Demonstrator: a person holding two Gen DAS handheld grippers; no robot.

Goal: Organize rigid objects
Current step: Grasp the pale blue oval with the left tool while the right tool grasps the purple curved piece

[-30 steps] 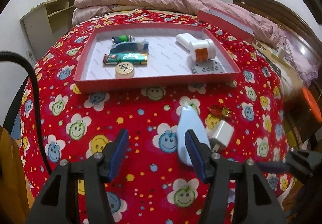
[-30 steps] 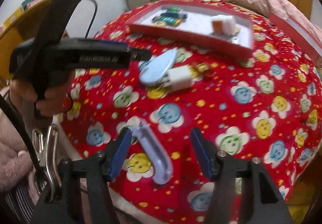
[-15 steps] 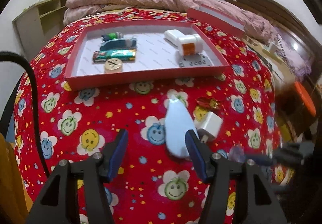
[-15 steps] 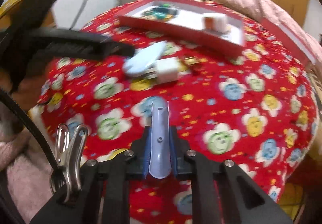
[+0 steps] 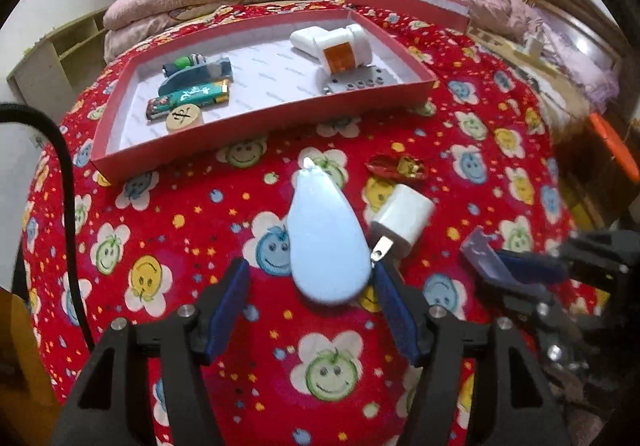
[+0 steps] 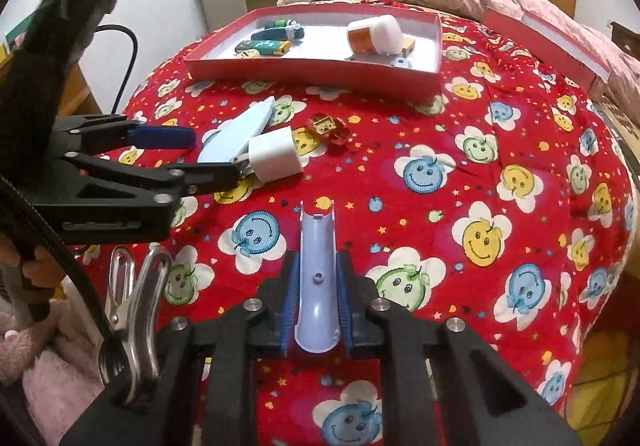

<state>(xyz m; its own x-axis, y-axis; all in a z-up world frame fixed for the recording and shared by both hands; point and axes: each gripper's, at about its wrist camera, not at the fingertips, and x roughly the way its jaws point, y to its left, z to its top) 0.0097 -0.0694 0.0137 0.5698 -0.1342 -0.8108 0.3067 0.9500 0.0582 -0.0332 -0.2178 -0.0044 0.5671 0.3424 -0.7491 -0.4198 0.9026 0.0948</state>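
The right gripper [image 6: 316,310] has just clamped its fingers on the lilac curved piece [image 6: 317,278] and lifted it off the bed — ready for the red tray [image 5: 256,125] — while the left gripper [image 5: 310,298], fingers spreading, straddles the pale blue teardrop piece [image 5: 326,238].

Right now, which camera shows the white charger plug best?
Left wrist view: the white charger plug lies unobstructed, prongs visible, beside the pale blue teardrop piece. In the right wrist view, the left gripper overlaps its prong end.
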